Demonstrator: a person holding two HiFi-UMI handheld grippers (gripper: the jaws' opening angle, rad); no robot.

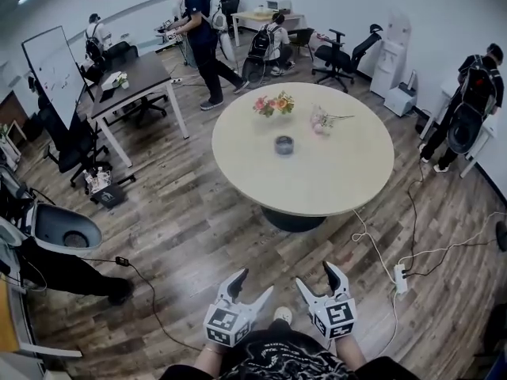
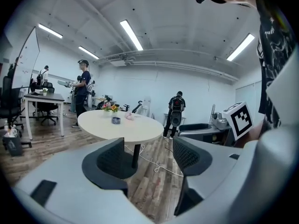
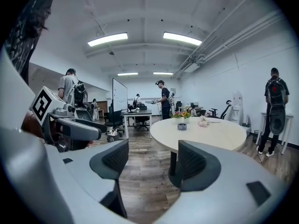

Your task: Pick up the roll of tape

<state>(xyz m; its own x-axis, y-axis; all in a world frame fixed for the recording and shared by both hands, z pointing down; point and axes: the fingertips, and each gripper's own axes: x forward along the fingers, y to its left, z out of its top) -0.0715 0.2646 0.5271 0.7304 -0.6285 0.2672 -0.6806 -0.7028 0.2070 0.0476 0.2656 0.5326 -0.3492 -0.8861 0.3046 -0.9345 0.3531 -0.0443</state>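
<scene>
The roll of tape (image 1: 284, 144) is a small dark ring lying on the round beige table (image 1: 341, 172), near its far middle. It shows small and distant as the tape (image 2: 116, 120) in the left gripper view and the tape (image 3: 182, 126) in the right gripper view. My left gripper (image 1: 252, 287) is open over the wood floor, well short of the table, with nothing between its jaws. My right gripper (image 1: 317, 282) is beside it, open wide and empty too. In their own views the left gripper (image 2: 148, 157) and right gripper (image 3: 154, 162) both frame bare floor.
A pot of orange and pink flowers (image 1: 273, 104) and a pink flower bunch (image 1: 321, 121) stand behind the tape. White cables and a power strip (image 1: 400, 278) run on the floor right of the table. Several people, desks (image 1: 135, 81) and office chairs (image 1: 341, 54) ring the room.
</scene>
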